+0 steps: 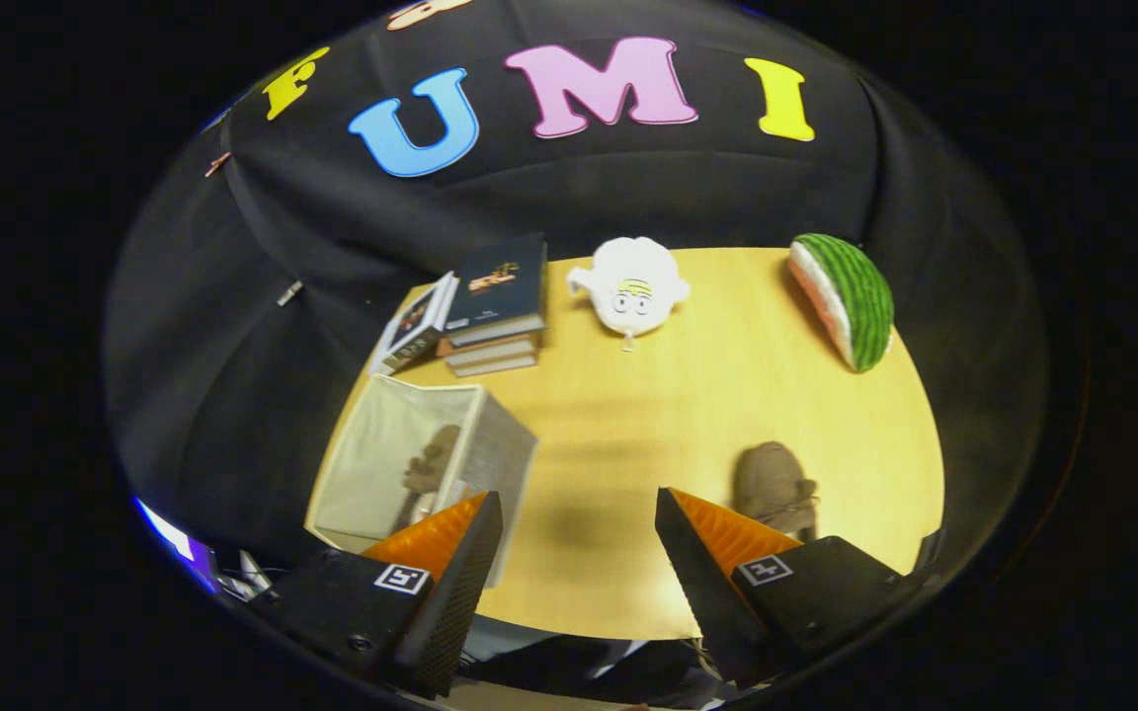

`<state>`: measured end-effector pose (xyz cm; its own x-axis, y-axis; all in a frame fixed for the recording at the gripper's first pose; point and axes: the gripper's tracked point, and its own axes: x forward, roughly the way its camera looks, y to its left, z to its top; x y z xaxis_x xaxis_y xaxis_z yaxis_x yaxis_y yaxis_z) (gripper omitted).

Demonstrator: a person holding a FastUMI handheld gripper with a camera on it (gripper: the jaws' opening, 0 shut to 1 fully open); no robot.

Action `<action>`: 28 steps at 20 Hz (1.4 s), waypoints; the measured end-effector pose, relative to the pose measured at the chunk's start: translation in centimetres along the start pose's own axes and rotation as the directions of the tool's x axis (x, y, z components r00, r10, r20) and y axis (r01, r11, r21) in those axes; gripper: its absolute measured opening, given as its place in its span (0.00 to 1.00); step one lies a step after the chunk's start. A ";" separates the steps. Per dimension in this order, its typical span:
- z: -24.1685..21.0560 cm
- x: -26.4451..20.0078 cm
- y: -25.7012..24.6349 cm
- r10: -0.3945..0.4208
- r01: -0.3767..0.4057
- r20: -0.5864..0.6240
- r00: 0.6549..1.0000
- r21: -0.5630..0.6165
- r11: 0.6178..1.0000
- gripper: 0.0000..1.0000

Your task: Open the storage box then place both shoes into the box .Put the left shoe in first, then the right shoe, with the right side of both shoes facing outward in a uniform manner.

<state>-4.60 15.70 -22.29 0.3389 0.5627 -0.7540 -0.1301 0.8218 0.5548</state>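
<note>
On the near right of the wooden table (pixel 648 415), just beyond the right finger of the gripper (pixel 579 533), lies the brown shoe (pixel 772 484) that is not yet boxed. The fingers stand wide apart and hold nothing, with bare table between them. The storage box (pixel 371 464), a pale fabric bin with its top open, sits on the near left, directly beyond the left finger; a second brown shoe (pixel 431 459) rests inside it against the right wall. By that arrangement, the first shoe appears placed and the loose one is the remaining item. The loose shoe's long axis runs roughly near to far, its near end partly hidden behind the right finger, so which end is toe cannot be told. The coming move therefore turns on a shift to the right: the shoe lies off the gripper's centre line, well apart from the box, with open table between the two. At the far edge stand a stack of books (pixel 490 306), a white plush toy (pixel 630 284) and a watermelon-slice toy (pixel 846 296), all well clear of the path.
</note>
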 end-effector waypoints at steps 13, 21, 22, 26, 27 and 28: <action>-12.0 6.5 -21.4 -0.149 0.134 -0.080 0.986 -0.169 0.976 0.86; -11.2 11.8 -22.2 -0.220 0.202 -0.086 0.972 -0.180 0.963 0.35; -10.8 11.8 -22.3 -0.238 0.221 -0.082 0.968 -0.176 0.959 0.18; -10.9 10.9 -20.7 -0.204 0.194 -0.130 0.970 -0.090 0.977 0.06; -10.5 10.2 -20.3 -0.205 0.198 -0.140 0.969 -0.063 0.978 0.05; -9.7 9.1 -19.9 -0.219 0.213 -0.139 0.966 -0.054 0.975 0.06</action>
<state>-7.98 5.30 -43.62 0.2266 0.3759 -0.8985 -0.1046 0.9266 0.3613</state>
